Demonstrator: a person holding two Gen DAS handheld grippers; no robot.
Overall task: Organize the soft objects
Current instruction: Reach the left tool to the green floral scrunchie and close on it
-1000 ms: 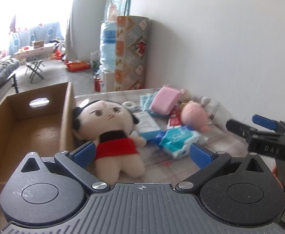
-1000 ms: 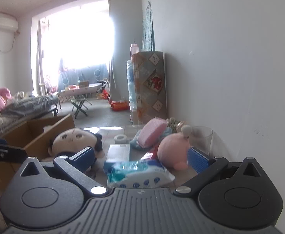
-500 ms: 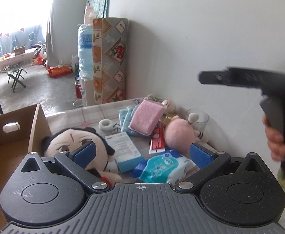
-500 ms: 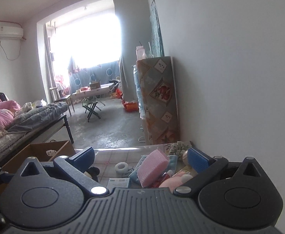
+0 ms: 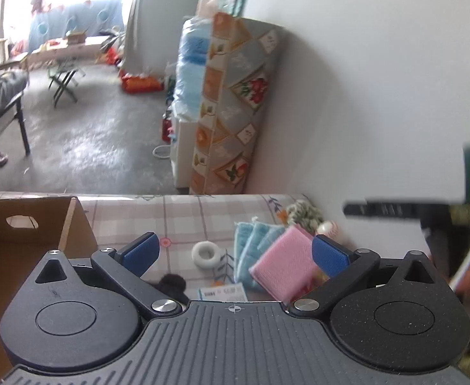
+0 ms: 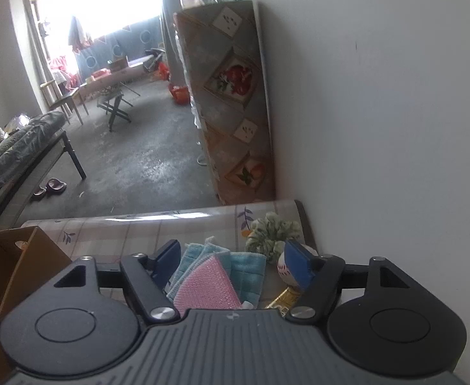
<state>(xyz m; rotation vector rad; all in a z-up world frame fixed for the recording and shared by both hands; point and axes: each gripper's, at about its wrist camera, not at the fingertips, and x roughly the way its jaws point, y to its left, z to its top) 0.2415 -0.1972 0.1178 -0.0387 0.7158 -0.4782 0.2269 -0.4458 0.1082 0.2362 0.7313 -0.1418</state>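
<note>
The left claw (image 5: 233, 253) is spread wide and holds nothing. It hangs above the table (image 5: 183, 215), probably so the person can look over the pile first. The right claw (image 6: 231, 264) is spread wide too and holds nothing. It sits over the soft things by the wall, which looks like the spot to pick from.

Closest to the claws lies a pink sponge (image 5: 283, 268). It rests on top of some blue cloths (image 5: 254, 234), tilted up on one side, so it is likely the easiest thing to pinch. A small paper box (image 5: 222, 292) lies flat just beside them, and a bit of black fluff (image 5: 170, 284) peeks out near the left claw. I cannot tell what the fluff is.

A little farther sits a white ring of tape (image 5: 206, 253), apart from the cloths. A ball (image 6: 284, 264) and a green hair tie (image 6: 272, 234) are tucked near the wall.

On the left stands an open cardboard box (image 5: 74, 224). It is probably where the soft things go.
</note>
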